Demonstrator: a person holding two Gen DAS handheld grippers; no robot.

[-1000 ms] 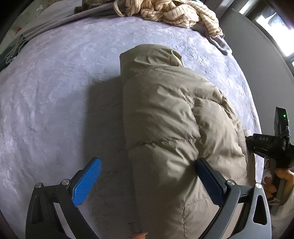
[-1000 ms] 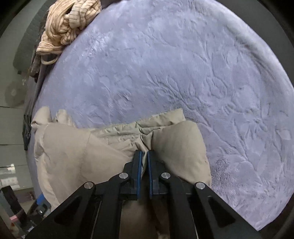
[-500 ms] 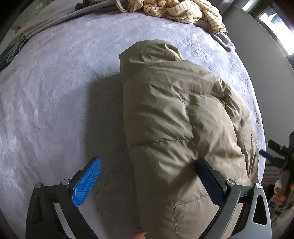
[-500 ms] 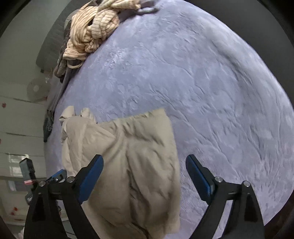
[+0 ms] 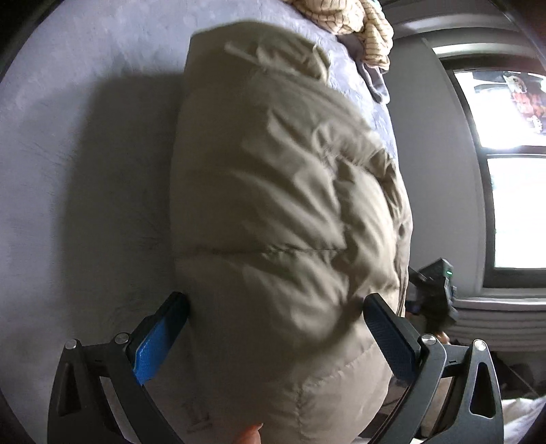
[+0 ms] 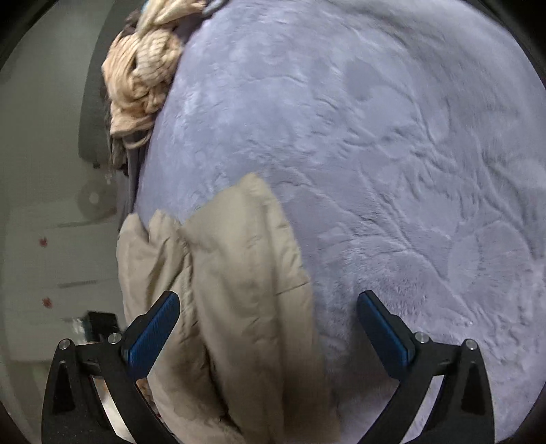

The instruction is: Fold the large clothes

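Observation:
A beige puffer jacket (image 5: 286,218) lies folded into a thick bundle on the lavender bedspread (image 5: 68,143). My left gripper (image 5: 276,317) is open, its blue pads on either side of the bundle's near end. In the right wrist view the jacket (image 6: 232,290) lies at the lower left near the bed's edge. My right gripper (image 6: 269,317) is open and empty above it, one finger over the jacket, the other over the bedspread (image 6: 375,153). The right gripper (image 5: 433,290) also shows blurred at the right of the left wrist view.
A cream striped garment (image 5: 348,20) is heaped at the far end of the bed, also in the right wrist view (image 6: 143,71). A window (image 5: 512,170) and grey wall are to the right. A white cabinet (image 6: 51,273) stands beyond the bed's edge.
My right gripper opened, let go of the jacket and pulled back. My left gripper moved closer, so the bundle now fills the space between its open fingers.

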